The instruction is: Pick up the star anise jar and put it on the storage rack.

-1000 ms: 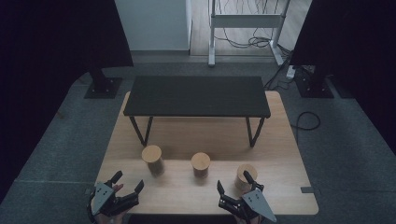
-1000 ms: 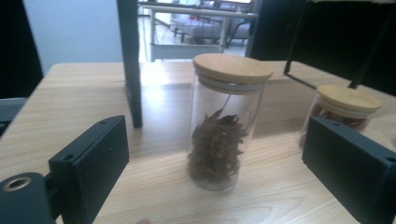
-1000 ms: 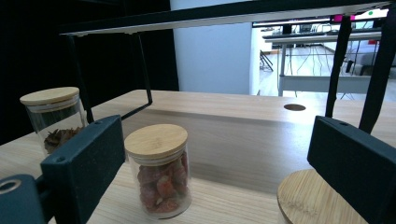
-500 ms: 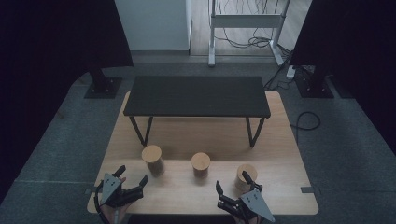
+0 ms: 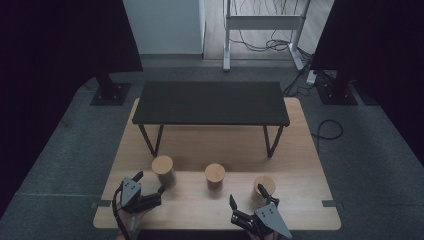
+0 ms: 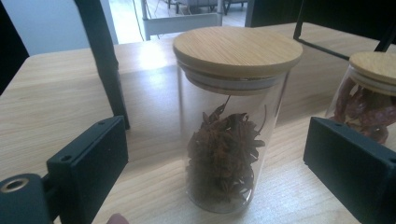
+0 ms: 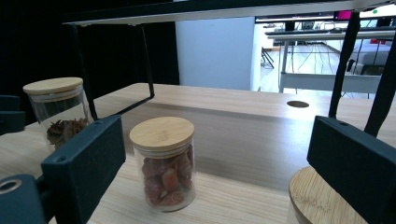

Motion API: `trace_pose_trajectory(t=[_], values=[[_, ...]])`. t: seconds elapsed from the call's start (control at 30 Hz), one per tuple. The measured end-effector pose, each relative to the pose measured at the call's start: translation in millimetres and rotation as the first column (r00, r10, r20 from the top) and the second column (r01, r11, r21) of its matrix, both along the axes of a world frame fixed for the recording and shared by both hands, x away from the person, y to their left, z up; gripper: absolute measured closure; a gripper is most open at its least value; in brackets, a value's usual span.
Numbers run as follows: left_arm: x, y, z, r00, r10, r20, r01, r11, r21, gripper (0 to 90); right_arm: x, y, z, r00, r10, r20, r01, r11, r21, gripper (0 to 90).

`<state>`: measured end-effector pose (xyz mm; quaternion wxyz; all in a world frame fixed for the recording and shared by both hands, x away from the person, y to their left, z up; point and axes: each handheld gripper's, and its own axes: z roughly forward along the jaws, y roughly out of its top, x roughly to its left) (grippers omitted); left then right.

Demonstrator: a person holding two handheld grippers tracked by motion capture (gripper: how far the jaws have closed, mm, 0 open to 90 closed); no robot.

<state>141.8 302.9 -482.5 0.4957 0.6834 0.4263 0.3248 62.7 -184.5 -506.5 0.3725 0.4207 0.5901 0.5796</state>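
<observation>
I had the left gripper (image 5: 148, 186) spread around the anise jar (image 6: 231, 121), lower left on the table (image 5: 300, 150), not touching. Its glass looked slippery and fragile; I would grip mid-body. The right gripper (image 5: 246, 196) stood spread.

Right jar (image 7: 322, 198) cut off below

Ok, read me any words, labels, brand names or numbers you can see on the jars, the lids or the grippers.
None: no readable text anywhere.
Star anise jar and its wooden lid: plain, no label.
Jar of red pieces: plain, no label.
Left gripper and right gripper: no markings visible.
</observation>
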Motion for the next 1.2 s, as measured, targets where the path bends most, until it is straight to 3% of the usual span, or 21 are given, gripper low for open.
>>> trace_pose_trajectory(t=[0.3,0.43,1.2], values=[[15.4,-10.5,-2.1,0.9997,0.005,-0.025,-0.004,0.9997,0.023,5.2,0.2,0.0,-0.3,1.0,0.01,0.003,-0.009,1.0,-0.008,3.5],[21.7,-12.5,-3.6,0.9995,0.003,-0.033,-0.003,0.9999,0.015,5.6,0.4,0.7,-0.4,0.9999,0.014,0.001,-0.014,1.0,-0.017,3.5],[42.4,-27.2,-4.7,0.9997,-0.007,-0.025,0.007,1.0,-0.003,7.0,0.3,2.2,-0.7,0.9998,0.021,0.0,-0.021,1.0,-0.021,3.5]])
